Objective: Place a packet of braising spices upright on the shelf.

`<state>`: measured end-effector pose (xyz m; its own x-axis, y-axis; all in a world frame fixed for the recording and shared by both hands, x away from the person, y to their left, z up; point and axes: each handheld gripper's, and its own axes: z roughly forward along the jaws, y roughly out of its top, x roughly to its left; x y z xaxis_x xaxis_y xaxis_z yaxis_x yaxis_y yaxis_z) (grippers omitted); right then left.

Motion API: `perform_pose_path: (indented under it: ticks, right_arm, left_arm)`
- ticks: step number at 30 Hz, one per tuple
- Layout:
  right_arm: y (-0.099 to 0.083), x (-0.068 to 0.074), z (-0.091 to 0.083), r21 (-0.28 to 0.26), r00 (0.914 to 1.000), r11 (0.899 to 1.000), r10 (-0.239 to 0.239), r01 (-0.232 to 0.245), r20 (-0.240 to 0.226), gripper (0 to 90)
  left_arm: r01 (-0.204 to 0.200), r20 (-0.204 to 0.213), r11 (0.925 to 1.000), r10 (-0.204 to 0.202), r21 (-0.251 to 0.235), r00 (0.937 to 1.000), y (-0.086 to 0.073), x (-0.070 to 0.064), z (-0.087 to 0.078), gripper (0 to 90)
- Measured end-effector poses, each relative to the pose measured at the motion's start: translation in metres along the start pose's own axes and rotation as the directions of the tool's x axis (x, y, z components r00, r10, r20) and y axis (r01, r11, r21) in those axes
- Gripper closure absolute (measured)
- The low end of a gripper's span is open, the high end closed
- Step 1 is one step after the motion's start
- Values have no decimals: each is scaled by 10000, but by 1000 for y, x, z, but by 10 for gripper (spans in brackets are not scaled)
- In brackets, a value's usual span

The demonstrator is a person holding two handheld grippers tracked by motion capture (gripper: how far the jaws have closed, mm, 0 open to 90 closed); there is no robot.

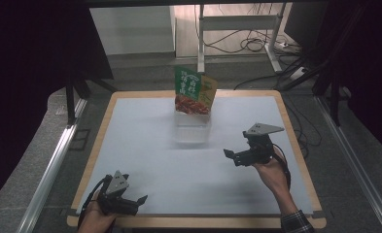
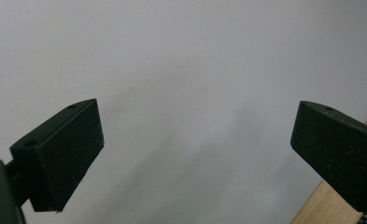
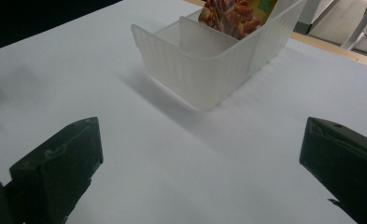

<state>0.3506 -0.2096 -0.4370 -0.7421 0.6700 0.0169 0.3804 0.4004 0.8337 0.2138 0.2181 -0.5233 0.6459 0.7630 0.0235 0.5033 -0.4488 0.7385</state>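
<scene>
translucent plastic bin (image 1: 192, 130) sits mid-table holding an upright green food packet (image 1: 195, 91) (leaning at its far end). right gripper (image 1: 233, 156), jaws wide, faces it; left gripper (image 1: 141, 200) rests wide at the near edge. approach level, centring the packet.

Lighting, high view: we find the white table top (image 1: 145, 145) evenly and softly lit, while the left, right and far surroundings fall to near black. No glare noted.

Shadows: we log faint, diffuse ones beside the translucent bin (image 3: 209, 70) (soft-edged) and under the left gripper (image 2: 195, 149).

Sharpness: we rate the high view slightly grainy; close jaws read soft.
</scene>
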Motion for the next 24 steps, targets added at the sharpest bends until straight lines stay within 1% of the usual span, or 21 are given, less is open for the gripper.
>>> perform_pose_path:
  ticks: [6, 11, 14, 20, 24]
  right_arm:
    - [-10, 4, -9, -17, 9996, 9998, -210, 211, 161, 0]
    - [-16, 7, -17, -211, 9998, 9997, -100, 103, 154, 0]
    - [-21, 10, -22, -342, 9997, 9993, -156, 162, 182, 0]
    - [-34, 14, -29, -327, 9993, 9993, -181, 191, 316, 0]
    - [-44, 14, -34, -228, 9993, 9997, -78, 87, 366, 0]
  left_arm:
    - [-3, 12, 10000, 3, -10, 10000, 0, 0, 0, 25]
    - [-2, -11, 10000, 2, -5, 10000, 0, 0, 0, 25]
    - [12, 0, 10000, -12, -7, 10000, 0, 0, 0, 25]
    - [-33, -23, 10000, 33, 23, 10000, 0, -1, 0, 25]
    - [-44, -19, 10000, 44, 34, 10000, 0, -1, 1, 25]
